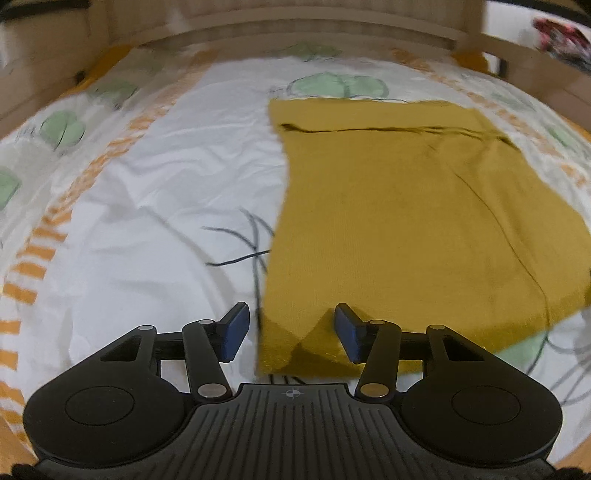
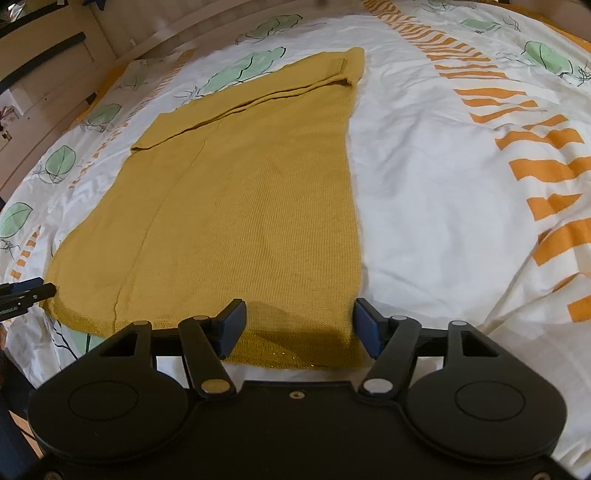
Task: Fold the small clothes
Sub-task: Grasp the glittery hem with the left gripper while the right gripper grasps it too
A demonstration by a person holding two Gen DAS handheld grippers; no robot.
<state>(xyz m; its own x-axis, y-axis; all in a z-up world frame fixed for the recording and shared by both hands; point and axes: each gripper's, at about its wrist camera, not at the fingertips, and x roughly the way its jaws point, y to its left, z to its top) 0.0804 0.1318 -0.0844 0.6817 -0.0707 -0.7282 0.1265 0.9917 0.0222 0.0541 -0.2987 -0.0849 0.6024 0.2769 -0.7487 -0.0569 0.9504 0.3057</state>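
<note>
A mustard-yellow knitted garment [image 1: 406,203] [image 2: 240,203] lies flat on the bed, folded lengthwise, with a sleeve folded across its far end. In the left wrist view my left gripper [image 1: 291,332] stands open over the garment's near left corner, and the cloth lies loose between the blue pads [image 1: 236,332]. My right gripper [image 2: 298,328] is open over the near right corner, its right pad [image 2: 365,328] at the garment's side edge. The tip of my left gripper [image 2: 22,295] shows at the left edge of the right wrist view, beside the hem.
The bed cover [image 1: 147,184] [image 2: 424,184] is white with green leaves and orange stripes, slightly creased. A wooden bed frame [image 1: 295,33] runs along the far side. Pale furniture [image 2: 44,55] stands beyond the bed, and a red-and-black patterned item [image 1: 561,40] sits far right.
</note>
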